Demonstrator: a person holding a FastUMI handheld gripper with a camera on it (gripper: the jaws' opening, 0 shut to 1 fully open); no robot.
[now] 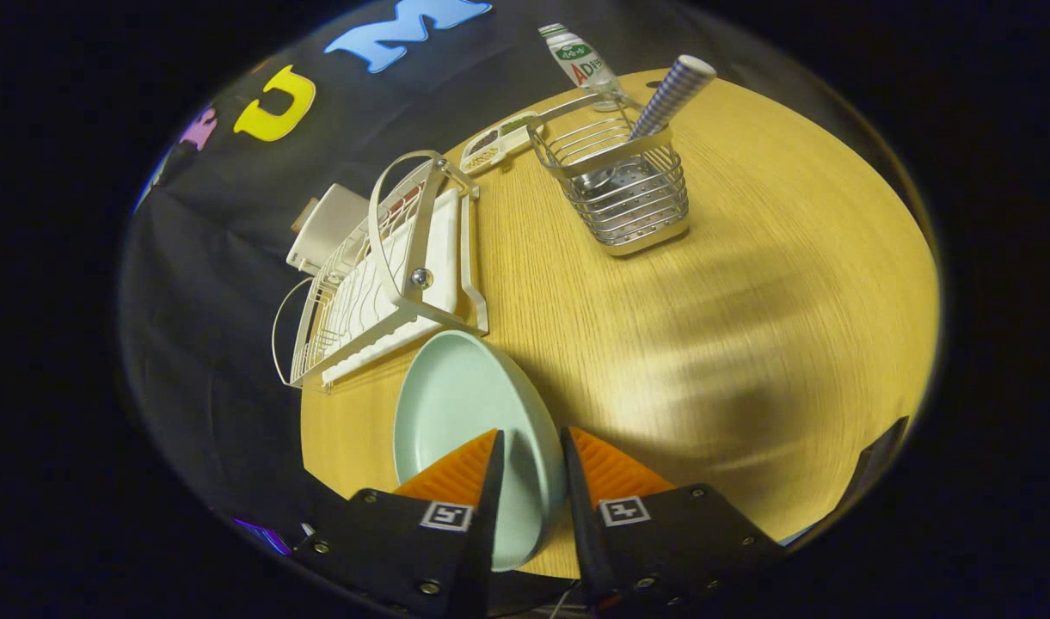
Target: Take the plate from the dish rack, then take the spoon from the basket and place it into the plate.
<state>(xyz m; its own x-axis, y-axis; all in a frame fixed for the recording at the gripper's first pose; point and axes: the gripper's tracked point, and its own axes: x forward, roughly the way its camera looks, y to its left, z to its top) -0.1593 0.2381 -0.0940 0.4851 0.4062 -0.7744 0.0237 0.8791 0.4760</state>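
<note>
While the plate (456,404) is clamped by its rim between the two fingers of the gripper (529,447), it is clear of the dish rack (378,275) and hangs over the wooden table (748,327), just beside the rack's near corner. The fingers are closed on the rim, one on the inner face and one on the outer, and the plate stands tilted on edge rather than flat. The rack appears empty of crockery, though its far side is compressed by the lens and cannot be judged with certainty. The step in hand is judged to be setting the plate down. To do it well, the plate should be lowered over the open stretch of table, well apart from rack and basket (619,180), turned level so the hollow faces up, and released only once it rests on the wood. The spoon (671,94) stands handle-up in the basket beyond, near a bottle (580,60); the plate is best placed within easy reach of it.
</note>
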